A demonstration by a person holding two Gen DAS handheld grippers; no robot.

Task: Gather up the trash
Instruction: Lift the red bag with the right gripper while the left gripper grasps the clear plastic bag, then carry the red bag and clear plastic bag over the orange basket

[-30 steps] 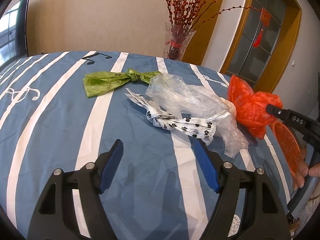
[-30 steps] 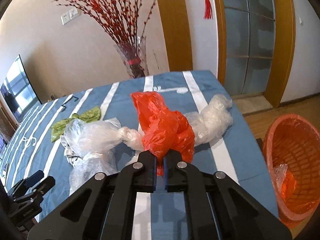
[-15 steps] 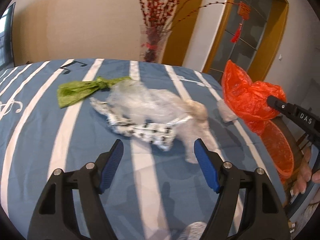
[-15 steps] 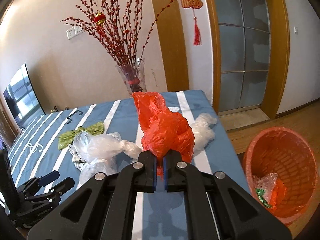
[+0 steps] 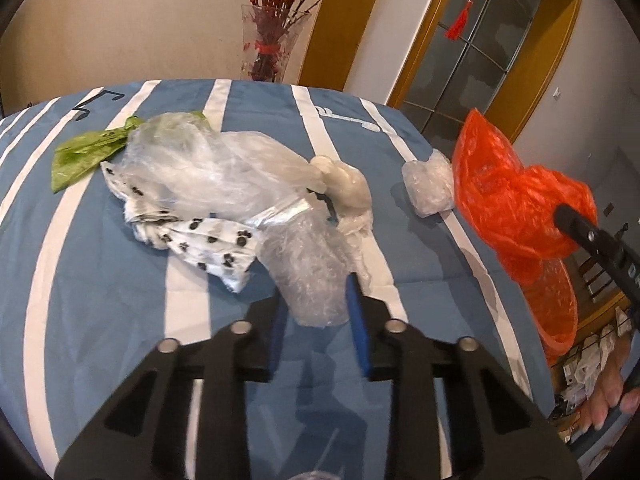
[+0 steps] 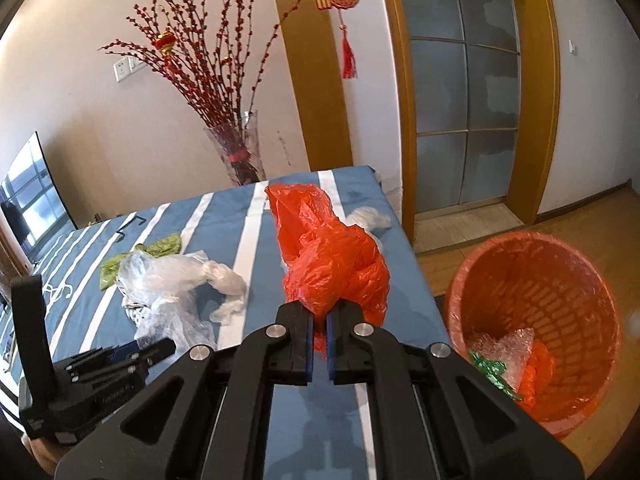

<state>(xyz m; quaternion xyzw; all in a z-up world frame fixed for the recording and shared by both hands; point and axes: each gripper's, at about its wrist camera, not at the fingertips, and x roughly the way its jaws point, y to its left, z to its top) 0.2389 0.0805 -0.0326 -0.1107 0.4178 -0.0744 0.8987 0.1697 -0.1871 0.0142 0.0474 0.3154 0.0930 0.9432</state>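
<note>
Trash lies scattered over a table draped in a blue cloth with white stripes and music-note marks. One piece, an orange plastic bag, is off the surface: the right gripper has its fingers clamped tight on the bag's lower folds, and the bag stands up crumpled above the pads. In the left wrist view the same bag hangs out past the table's right edge.

On the cloth, a roll of bubble wrap sits between the blue pads of the left gripper. The pads flank its near end closely, but whether they actually press it I cannot tell. Touching the roll's far end is a heap of clear plastic bags with a knotted white tail. Beneath the heap a white bag with black paw prints pokes out toward the camera. A green bag, knotted in the middle, lies at the heap's far left edge. A small wad of clear plastic rests apart, near the table's right side.

Beside the table on a wooden floor stands an orange mesh waste basket, already holding clear, green and orange scraps. Behind the table a glass vase of red berry branches stands against a cream wall. A red tasselled ornament hangs beside a wood-framed frosted-glass door. A television shows at far left.
</note>
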